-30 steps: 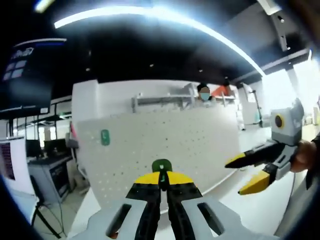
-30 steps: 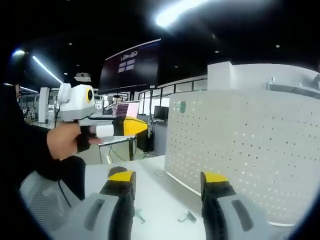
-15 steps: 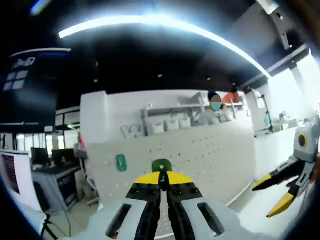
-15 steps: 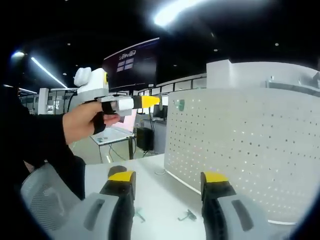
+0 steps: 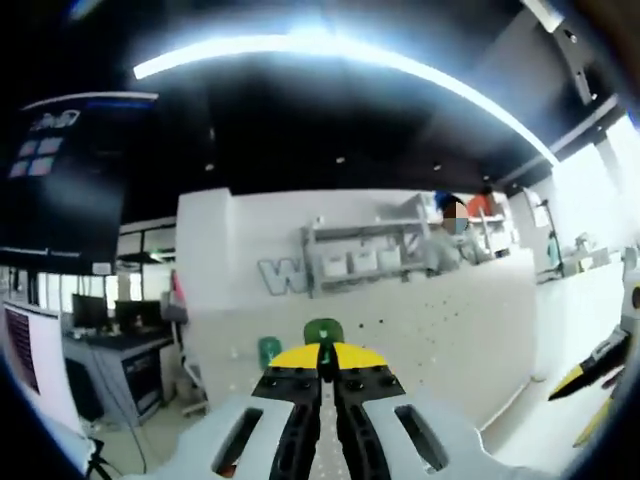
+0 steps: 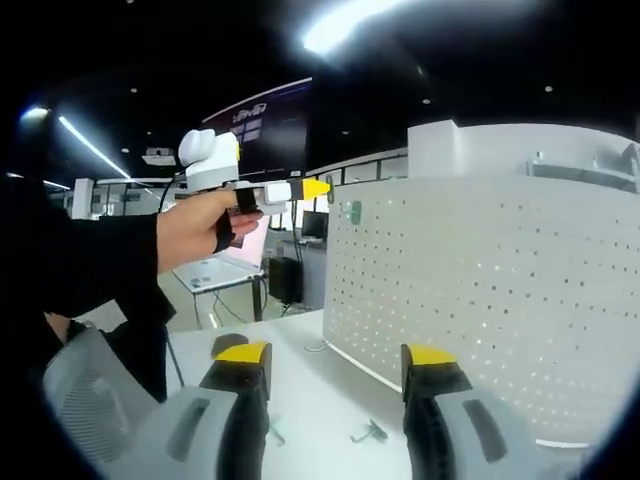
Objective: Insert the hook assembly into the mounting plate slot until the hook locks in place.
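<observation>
left gripper view: the left gripper has its yellow-tipped fingers pressed together on a small green hook, which sticks up just past the tips. behind it stands the white pegboard, upright and well apart from the hook, with a second green hook already sitting on its face near the left edge. the right gripper pokes in at the far right edge, fingers spread with a gap between them. further back there's a white wall with a shelf and a dark screen up on the left. right gripper view: the right gripper has its two fingers wide apart with nothing between them, over the white table. a small metal hook part lies loose on the table between the fingers. the pegboard runs along the right, with the mounted green hook by its upper left corner. a hand in a dark sleeve holds the left gripper up at the left, its tip pointing at the board's left edge, close to the mounted hook; can't tell if it touches.
</observation>
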The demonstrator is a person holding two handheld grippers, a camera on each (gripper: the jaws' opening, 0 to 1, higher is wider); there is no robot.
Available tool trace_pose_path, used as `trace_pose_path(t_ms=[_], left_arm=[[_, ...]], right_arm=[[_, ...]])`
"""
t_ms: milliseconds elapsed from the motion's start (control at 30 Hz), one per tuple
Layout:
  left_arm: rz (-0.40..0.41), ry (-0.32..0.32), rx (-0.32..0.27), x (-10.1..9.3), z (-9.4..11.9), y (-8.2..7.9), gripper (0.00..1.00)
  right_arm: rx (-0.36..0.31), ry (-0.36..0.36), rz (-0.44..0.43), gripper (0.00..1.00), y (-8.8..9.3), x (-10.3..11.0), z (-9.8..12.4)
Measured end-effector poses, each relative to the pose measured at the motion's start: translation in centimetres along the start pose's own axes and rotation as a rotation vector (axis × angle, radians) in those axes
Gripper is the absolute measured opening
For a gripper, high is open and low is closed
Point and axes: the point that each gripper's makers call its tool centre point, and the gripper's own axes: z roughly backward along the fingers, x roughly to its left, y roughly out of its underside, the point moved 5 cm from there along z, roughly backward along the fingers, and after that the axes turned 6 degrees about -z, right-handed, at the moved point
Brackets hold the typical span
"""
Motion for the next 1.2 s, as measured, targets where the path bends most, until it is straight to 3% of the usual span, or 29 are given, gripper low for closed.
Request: trace_pose_path(t_ms=[467,833,1200], left_arm=[[-0.004,-0.005,0.025,-1.1,-3.9,0.9,0.03],[0.003,-0.027,0.058,-1.1,-5.8,2.1,0.03],[-0.047,-0.045,0.093,-0.8,-7.0,3.0,0.02]], right_arm=[[-0.002,0.009,-0.016,0.5,-0.1,-0.5,0.1],[-0.008,0.011,-0.031,0.51,-0.3,-0.7,0.3],[-0.009,0.008,-0.049,0.51,-0.3,-0.8,0.3]])
